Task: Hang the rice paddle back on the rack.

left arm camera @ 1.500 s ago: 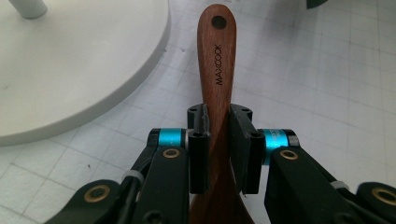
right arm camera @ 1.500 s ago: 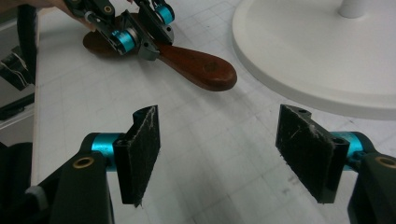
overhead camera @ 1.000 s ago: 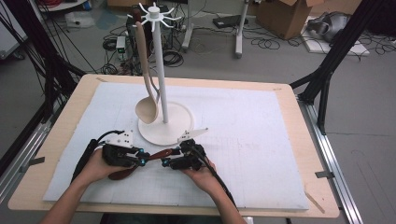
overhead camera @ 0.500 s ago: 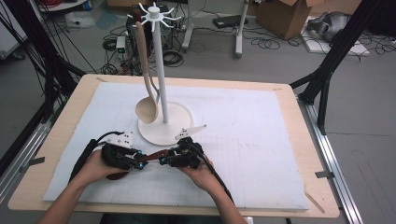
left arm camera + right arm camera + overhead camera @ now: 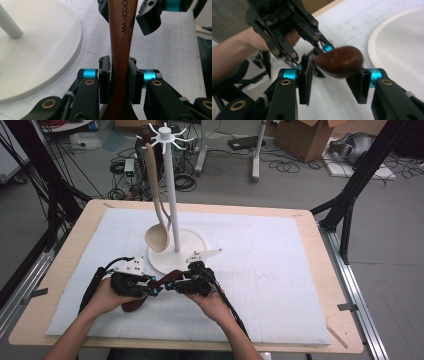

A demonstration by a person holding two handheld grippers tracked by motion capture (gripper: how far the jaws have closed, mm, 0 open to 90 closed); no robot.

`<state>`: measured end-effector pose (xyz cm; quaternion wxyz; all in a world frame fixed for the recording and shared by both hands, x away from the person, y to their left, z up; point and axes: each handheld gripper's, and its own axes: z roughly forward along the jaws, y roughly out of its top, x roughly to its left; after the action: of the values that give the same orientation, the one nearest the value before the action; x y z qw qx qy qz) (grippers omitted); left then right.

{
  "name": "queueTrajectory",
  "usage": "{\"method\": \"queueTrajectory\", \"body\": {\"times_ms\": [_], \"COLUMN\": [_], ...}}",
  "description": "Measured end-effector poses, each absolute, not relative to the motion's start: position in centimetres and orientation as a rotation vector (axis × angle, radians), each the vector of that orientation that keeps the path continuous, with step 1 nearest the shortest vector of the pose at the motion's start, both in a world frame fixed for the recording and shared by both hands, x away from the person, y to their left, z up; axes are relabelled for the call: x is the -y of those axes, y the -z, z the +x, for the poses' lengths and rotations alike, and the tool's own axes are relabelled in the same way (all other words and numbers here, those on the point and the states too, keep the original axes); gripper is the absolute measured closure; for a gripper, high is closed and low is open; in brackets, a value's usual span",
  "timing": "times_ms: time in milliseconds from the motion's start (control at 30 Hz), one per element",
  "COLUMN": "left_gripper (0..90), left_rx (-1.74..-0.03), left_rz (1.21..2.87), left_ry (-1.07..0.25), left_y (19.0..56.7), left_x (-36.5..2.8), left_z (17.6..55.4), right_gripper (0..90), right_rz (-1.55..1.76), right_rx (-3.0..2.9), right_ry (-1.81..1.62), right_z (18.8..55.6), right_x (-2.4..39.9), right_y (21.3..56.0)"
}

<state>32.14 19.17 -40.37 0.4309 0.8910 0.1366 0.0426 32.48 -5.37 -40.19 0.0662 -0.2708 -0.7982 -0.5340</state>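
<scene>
Handover of the dark wooden spoon (image 5: pixel 152 287) between the two grippers seems to be the step in hand, and it turns on how the handle lies against each pair of jaws.

In the high view the spoon is in the lower left of the frame, just below the white round base of the utensil stand (image 5: pixel 192 251). Its long axis runs from the bowl at lower left, under the left hand, up and to the right toward the right gripper (image 5: pixel 175 286).

In the left gripper view the left gripper (image 5: pixel 120 81) has its jaws pressed on both sides of the narrow neck of the handle, just above the place where it widens into the bowl. The handle goes straight away from these jaws to the top of the frame, where the jaws of the other gripper stand apart on both sides of it and do not touch it.

In the right gripper view the jaws are spread. The rounded handle end sits between them, close to the right pad, and a clear gap remains at the left pad. These jaws have just been changing their width.

I judge that the right jaws must close across the handle before the left ones let go. A pale ladle (image 5: pixel 156 215) hangs on the stand already.
</scene>
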Motion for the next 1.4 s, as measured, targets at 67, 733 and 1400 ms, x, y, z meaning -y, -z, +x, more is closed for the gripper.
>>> {"method": "queueTrajectory", "body": {"times_ms": [67, 733, 1400], "left_gripper": [75.4, 72.9, 73.9], "left_rx": [-0.339, -0.312, -0.312], "left_rz": [2.219, 2.129, 2.029], "left_ry": [-0.11, -0.027, 0.014], "left_y": [40.3, 39.0, 38.8], "left_x": [-19.0, -20.9, -19.7], "left_z": [32.2, 32.1, 32.1], "right_gripper": [60.8, 75.4, 76.6], "right_rz": [-0.837, -0.693, -0.661], "right_rx": [2.401, 2.356, 2.352], "right_ry": [1.608, 1.668, 1.762], "right_z": [32.6, 32.7, 32.4], "right_x": [5.5, 5.0, 5.1], "right_y": [40.0, 37.6, 36.4]}}
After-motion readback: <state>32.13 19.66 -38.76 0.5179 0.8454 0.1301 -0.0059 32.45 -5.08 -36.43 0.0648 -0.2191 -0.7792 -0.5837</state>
